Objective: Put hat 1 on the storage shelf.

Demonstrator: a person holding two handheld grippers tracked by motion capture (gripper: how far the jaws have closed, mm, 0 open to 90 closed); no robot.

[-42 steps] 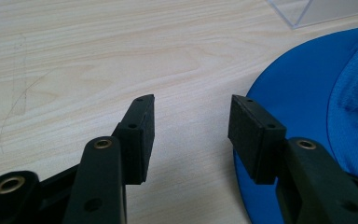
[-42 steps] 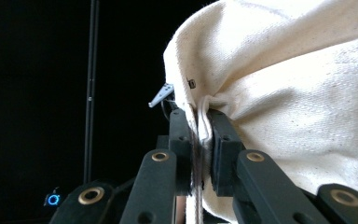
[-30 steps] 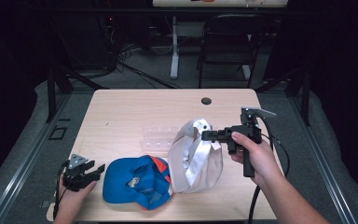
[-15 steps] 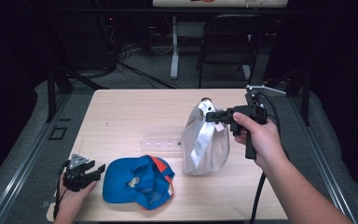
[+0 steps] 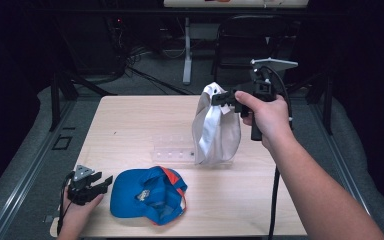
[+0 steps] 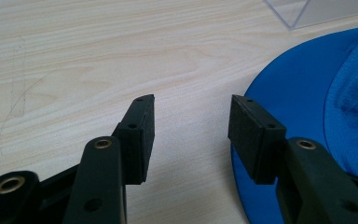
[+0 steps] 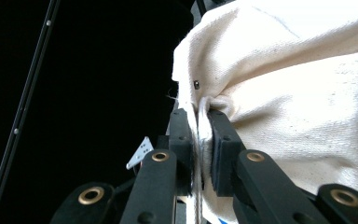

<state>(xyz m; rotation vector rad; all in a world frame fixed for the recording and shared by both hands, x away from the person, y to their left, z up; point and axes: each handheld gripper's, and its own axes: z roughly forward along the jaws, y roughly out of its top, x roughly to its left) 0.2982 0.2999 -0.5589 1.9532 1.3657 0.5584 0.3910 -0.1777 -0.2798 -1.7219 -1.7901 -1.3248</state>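
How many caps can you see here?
2. A white cap hangs from the right gripper above the table; a blue cap lies by the left gripper.

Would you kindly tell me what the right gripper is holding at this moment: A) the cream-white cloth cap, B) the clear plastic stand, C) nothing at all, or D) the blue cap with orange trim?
A: the right gripper has its jaws pinched on a fold of the cream-white cloth cap, which hangs lifted above the light wooden table.

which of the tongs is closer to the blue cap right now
Left. The left tongs sit open on the table just beside the blue cap, at its brim. The right tongs are raised farther back, shut on the white cap.
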